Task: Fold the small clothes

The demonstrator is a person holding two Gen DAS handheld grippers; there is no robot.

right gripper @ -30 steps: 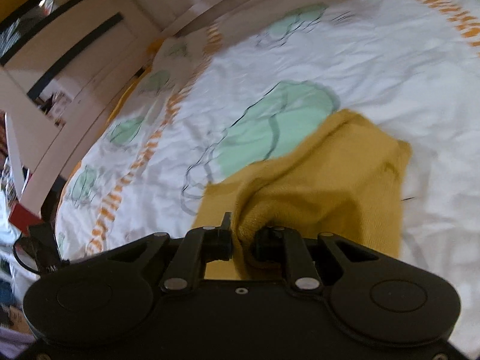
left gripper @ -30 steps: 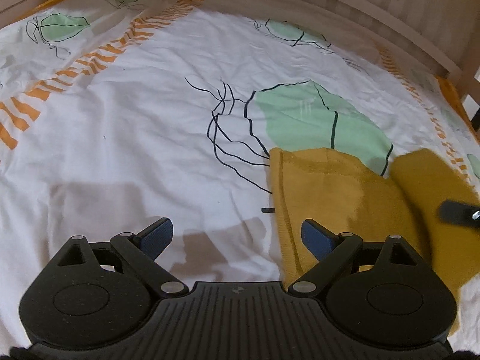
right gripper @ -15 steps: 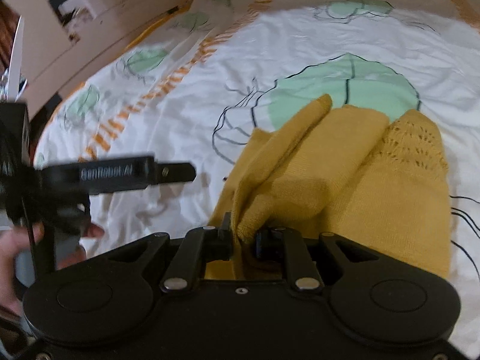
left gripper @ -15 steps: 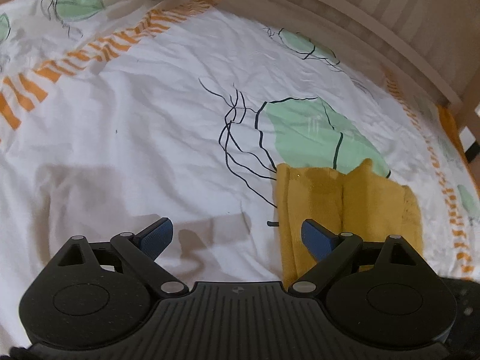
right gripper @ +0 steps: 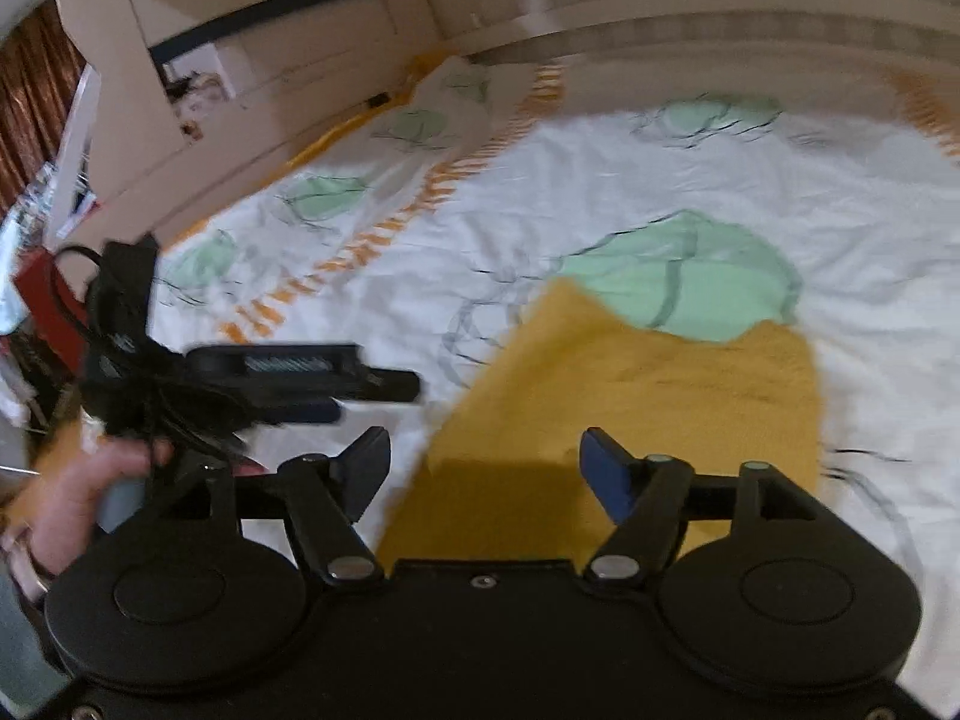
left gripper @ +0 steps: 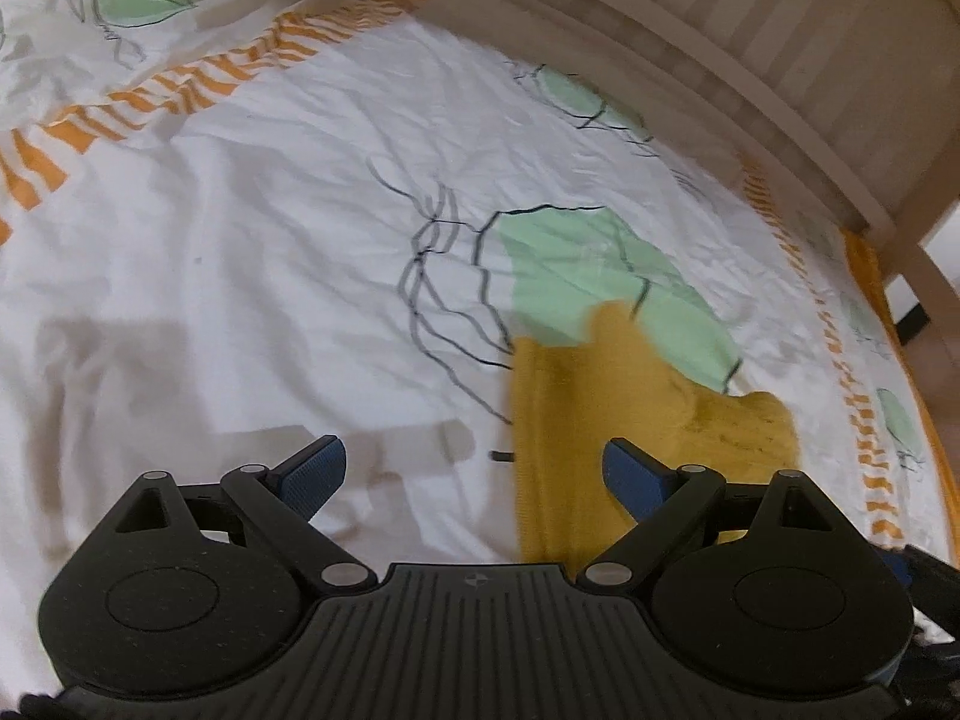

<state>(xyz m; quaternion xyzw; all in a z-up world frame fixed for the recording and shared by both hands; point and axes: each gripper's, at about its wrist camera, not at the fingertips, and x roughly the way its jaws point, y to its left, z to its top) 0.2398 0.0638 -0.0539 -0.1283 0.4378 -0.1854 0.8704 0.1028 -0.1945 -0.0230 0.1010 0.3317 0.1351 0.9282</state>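
A small mustard-yellow knit garment (left gripper: pixel 576 420) lies folded on the white bedsheet (left gripper: pixel 252 276); it also shows in the right wrist view (right gripper: pixel 630 396). My left gripper (left gripper: pixel 474 474) is open and empty, hovering with the garment's left edge between its blue pads (left gripper: pixel 630 471). My right gripper (right gripper: pixel 486 468) is open and empty just above the garment's near edge. The left gripper also shows at the left of the right wrist view (right gripper: pixel 312 384), held by a hand.
The sheet has green leaf prints (left gripper: pixel 600 264) and orange striped bands (left gripper: pixel 198 90). A pale wooden bed frame (left gripper: pixel 750 60) runs along the far side. Cardboard boxes (right gripper: pixel 252 42) and clutter stand beyond the bed's left edge.
My right gripper opened and let go of the yellow garment, which now lies folded over on the sheet. The left gripper stayed open and shifted slightly.
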